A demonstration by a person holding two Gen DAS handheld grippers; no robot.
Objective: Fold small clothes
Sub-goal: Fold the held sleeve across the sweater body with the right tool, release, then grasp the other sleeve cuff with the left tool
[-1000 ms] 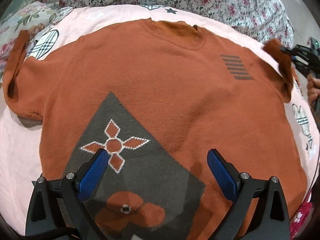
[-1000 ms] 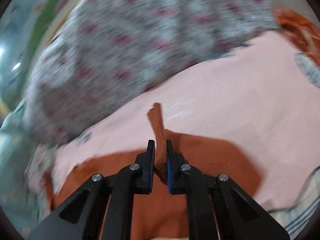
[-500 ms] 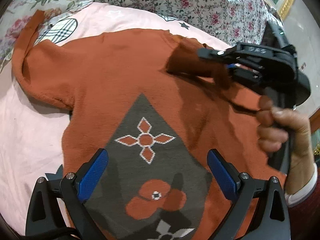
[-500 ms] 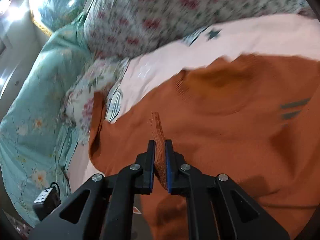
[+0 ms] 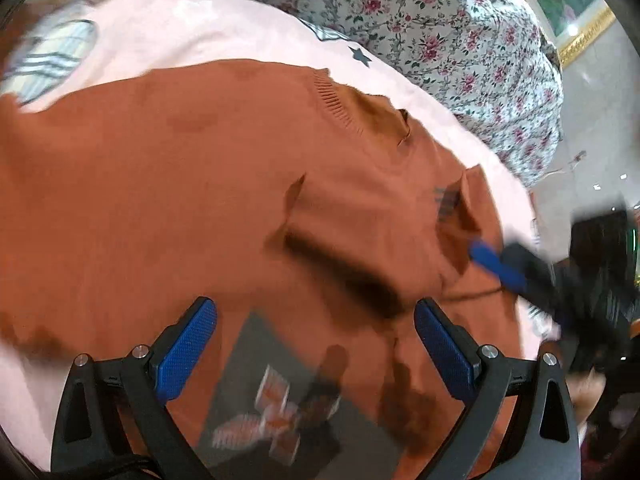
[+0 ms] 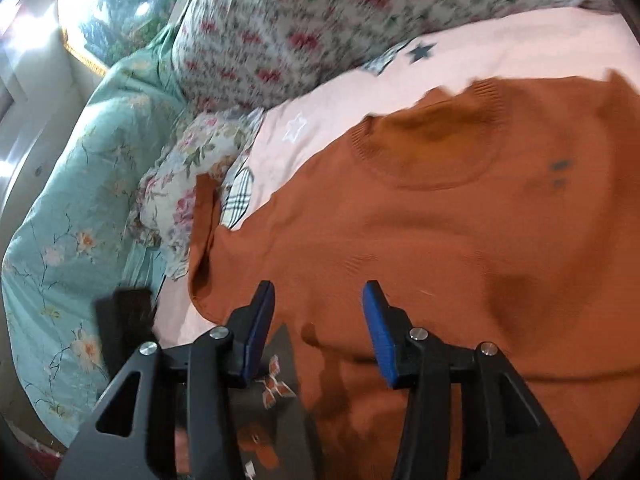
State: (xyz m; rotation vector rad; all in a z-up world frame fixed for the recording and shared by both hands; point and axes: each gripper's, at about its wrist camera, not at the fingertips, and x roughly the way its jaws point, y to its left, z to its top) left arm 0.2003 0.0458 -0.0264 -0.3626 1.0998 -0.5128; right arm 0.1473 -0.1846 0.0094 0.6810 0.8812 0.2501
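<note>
Rust-orange ribbed-neck knit sweater [image 5: 200, 184] flat on pink sheet [image 5: 192, 36], sleeve folded inward, left tongs [image 5: 316, 350] wide, right tongs [image 6: 318, 334] just parted, empty.

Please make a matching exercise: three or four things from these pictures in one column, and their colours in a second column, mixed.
Things:
1. sweater
2. sheet
3. pads
4. quilt

Colours:
A. blue
B. mint green with flowers
C. rust orange
D. pale pink

Pairs: 1-C, 2-D, 3-A, 4-B
</note>
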